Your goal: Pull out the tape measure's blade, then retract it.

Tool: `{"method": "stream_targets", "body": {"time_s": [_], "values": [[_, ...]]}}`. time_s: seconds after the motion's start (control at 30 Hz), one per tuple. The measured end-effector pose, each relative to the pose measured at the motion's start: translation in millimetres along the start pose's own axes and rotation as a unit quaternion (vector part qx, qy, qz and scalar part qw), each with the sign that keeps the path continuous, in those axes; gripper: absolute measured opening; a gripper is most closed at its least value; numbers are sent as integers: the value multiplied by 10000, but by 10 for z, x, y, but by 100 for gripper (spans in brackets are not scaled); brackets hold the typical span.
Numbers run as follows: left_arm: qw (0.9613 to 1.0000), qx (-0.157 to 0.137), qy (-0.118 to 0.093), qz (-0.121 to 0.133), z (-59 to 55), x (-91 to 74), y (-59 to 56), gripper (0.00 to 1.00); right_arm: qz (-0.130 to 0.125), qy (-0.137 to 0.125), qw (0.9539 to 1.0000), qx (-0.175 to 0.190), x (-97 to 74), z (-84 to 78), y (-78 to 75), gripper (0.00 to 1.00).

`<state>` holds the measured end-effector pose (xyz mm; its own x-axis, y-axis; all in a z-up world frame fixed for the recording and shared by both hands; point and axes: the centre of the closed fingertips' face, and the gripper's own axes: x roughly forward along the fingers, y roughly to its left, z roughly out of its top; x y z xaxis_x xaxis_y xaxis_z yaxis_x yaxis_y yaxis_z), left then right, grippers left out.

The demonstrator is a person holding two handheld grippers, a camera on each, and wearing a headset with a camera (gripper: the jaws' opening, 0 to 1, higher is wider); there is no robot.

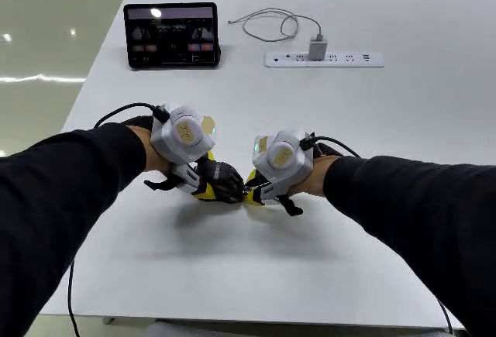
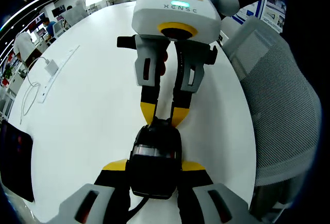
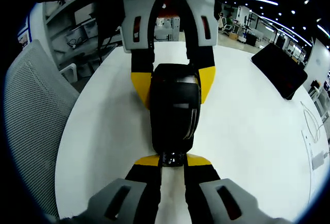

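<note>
Black sleeves point(image 1: 70, 174); white-shelled left gripper point(image 1: 219, 183) and right gripper point(image 1: 250, 192), yellow-tipped; black cables point(image 1: 124, 109).

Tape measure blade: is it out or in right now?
In. The right gripper pinches right at the mouth of the tape measure, which the left gripper holds; no blade strip shows between them.

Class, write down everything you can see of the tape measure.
The tape measure is a squat black case, plastic-looking and glossy, held low at the white table. The left gripper clamps its sides between yellow-tipped jaws; the right gripper pinches the small metal piece at its mouth end. No blade length shows drawn out.
</note>
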<state>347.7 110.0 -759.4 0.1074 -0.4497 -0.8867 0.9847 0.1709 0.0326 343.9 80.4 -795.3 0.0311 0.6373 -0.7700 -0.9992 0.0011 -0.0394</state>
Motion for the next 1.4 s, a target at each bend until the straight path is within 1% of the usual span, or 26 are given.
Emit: {"method": "stream_targets", "body": {"time_s": [0.07, 0.13, 0.17, 0.23, 0.27, 0.33, 0.4, 0.47, 0.5, 0.6, 0.67, 0.77, 1.0, 1.17, 1.4], "values": [[10000, -10, 3, -2, -1, -2, 2, 31, 9, -13, 10000, 8, -7, -7, -9, 11], [10000, -35, -8, 11, -2, -10, 5, 31, -34, -11, 10000, -67, -16, -7, -23, 10], [10000, -65, -40, 5, -3, -15, 6, 31, -35, -13, 10000, -14, -18, -7, -30, 10], [9999, -91, -86, 1, -2, -17, 10, 31, -26, -21, 9999, -102, -22, -5, -32, 9], [10000, -33, -68, -6, 0, -17, 4, 31, -9, -26, 10000, -91, -28, -7, -31, 9], [10000, -6, -7, -10, 2, -16, -1, 31, -12, -13, 9999, -144, -28, -7, -36, 9], [10000, 9, 4, -12, -1, -17, -1, 31, -6, -11, 9999, -124, -30, -8, -29, 9], [10000, -51, -38, -24, -4, -18, 3, 31, 13, -21, 10000, -63, -34, -14, -37, 9], [9999, -75, -69, -27, -3, -16, 8, 31, 34, -15, 10000, 24, -37, -18, -39, 9], [9998, -156, -139, -31, 2, -14, 7, 31, 28, 48, 10000, 13, -46, -38, -44, 9], [9998, -157, -150, -38, 4, -9, 10, 31, 34, 62, 10000, 13, -57, -52, -45, 9], [9999, -72, -121, -44, 1, 1, 10, 31, 44, 83, 9999, 43, -83, -83, -35, 9], [9999, -28, -102, -7, 3, 1, 7, 31, 19, 147, 9999, 58, -106, -120, -36, 9], [10000, 80, -8, 40, 7, 12, -1, 31, 18, 190, 9998, 60, -136, -156, -34, 9], [9999, 67, -22, 75, 14, 1, -4, 31, 11, 223, 9997, 96, -170, -200, -35, 9]]}}
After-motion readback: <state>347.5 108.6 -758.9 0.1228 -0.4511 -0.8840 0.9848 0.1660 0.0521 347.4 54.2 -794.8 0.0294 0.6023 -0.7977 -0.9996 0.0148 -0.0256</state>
